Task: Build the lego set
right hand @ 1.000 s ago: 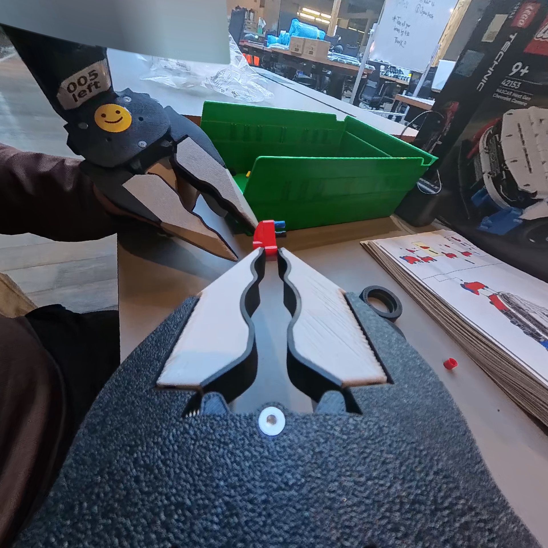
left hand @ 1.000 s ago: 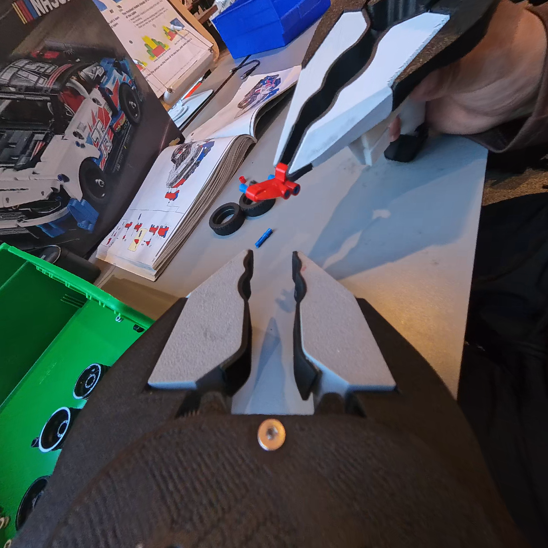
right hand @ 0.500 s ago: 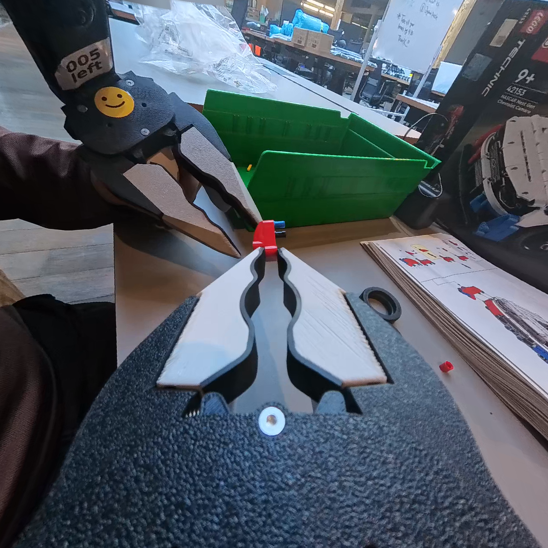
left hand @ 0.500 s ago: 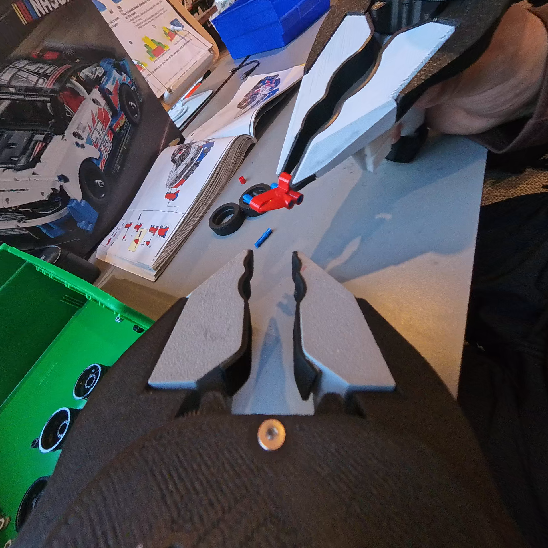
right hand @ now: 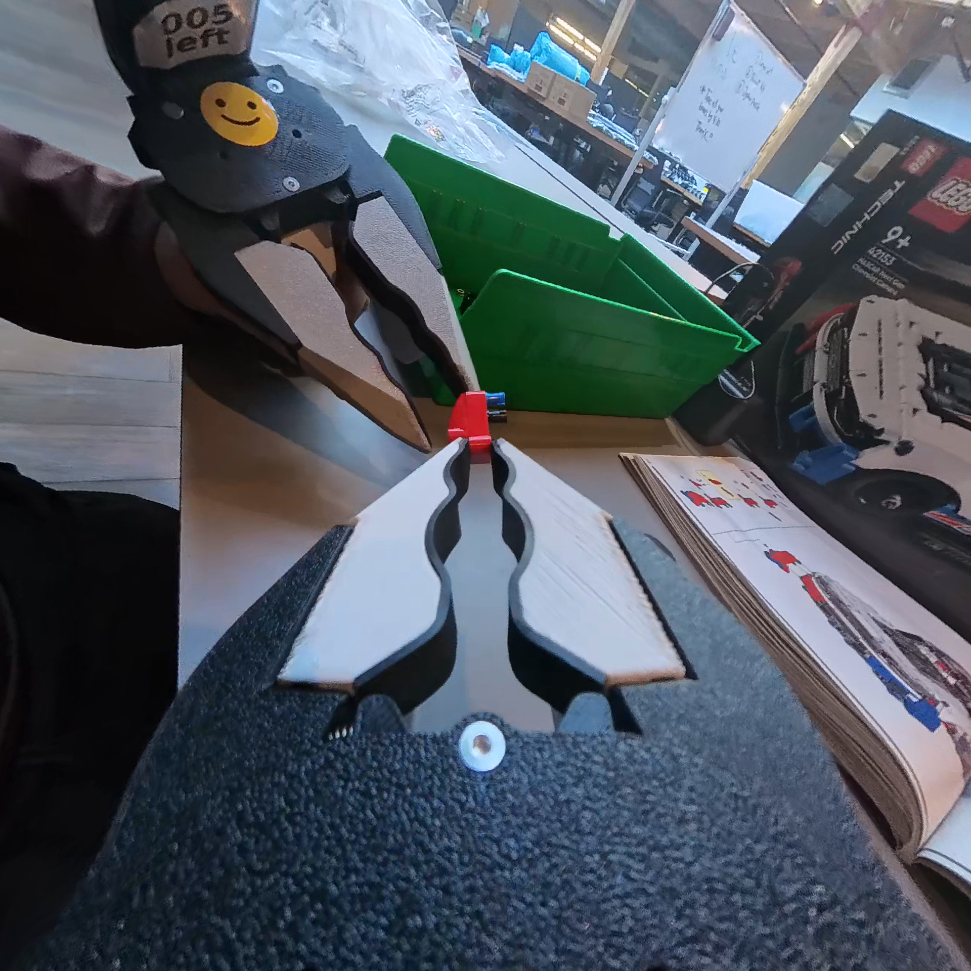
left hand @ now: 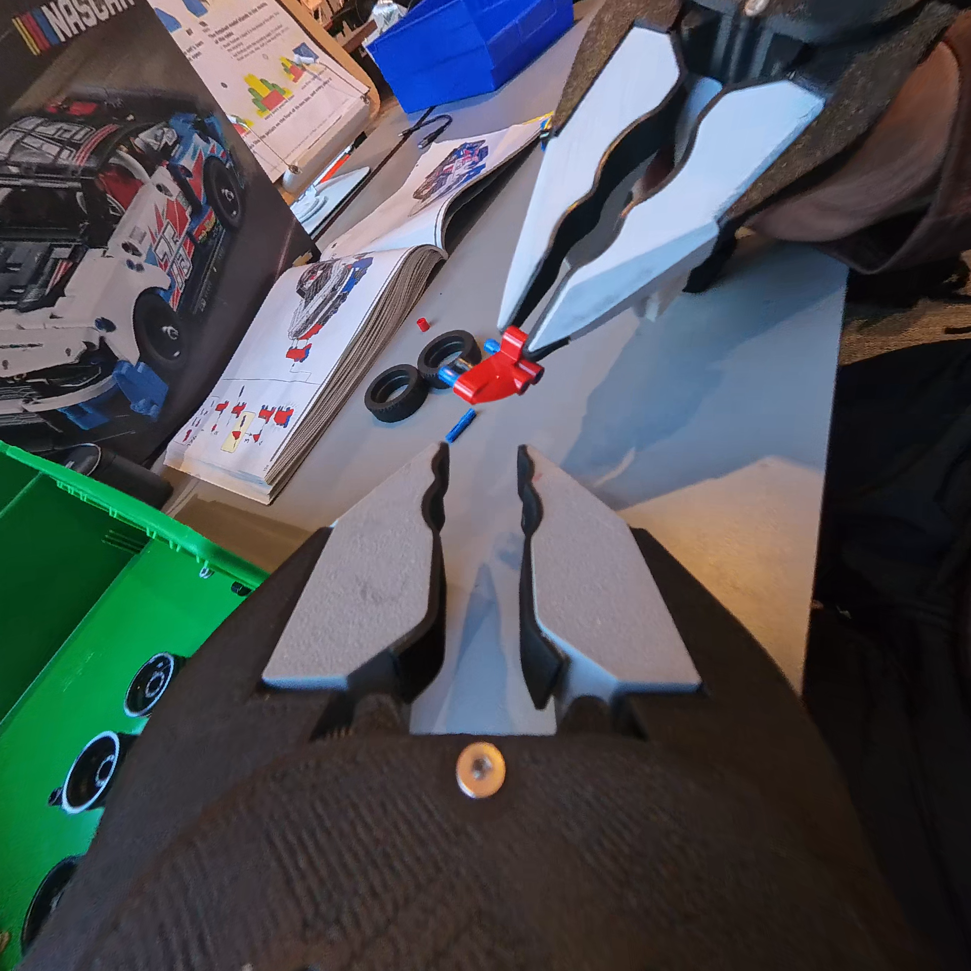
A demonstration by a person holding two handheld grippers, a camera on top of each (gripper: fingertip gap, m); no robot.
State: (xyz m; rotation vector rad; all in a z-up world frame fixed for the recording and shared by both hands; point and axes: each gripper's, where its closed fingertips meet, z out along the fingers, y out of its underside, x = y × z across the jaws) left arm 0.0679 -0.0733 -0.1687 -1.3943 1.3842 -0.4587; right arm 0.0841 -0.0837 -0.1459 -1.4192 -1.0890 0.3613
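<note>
My right gripper is shut on a small red lego piece with blue pins, holding it just above the grey table. The same piece shows in the left wrist view, pinched at the tips of the white-fingered right gripper. My left gripper is open and empty, its tips a short way from the red piece. In the right wrist view the left gripper hangs open just left of the piece. A loose blue pin lies on the table between the two grippers.
Two black tyres and a tiny red stud lie by the open instruction book. A green bin holds wheel rims. The set's box stands behind, with a blue bin far back. The tiny red stud is about equally far from each gripper, around 20 centimetres.
The right gripper has brought the red piece lower and closer to my left gripper's tips. The left gripper stays open.
</note>
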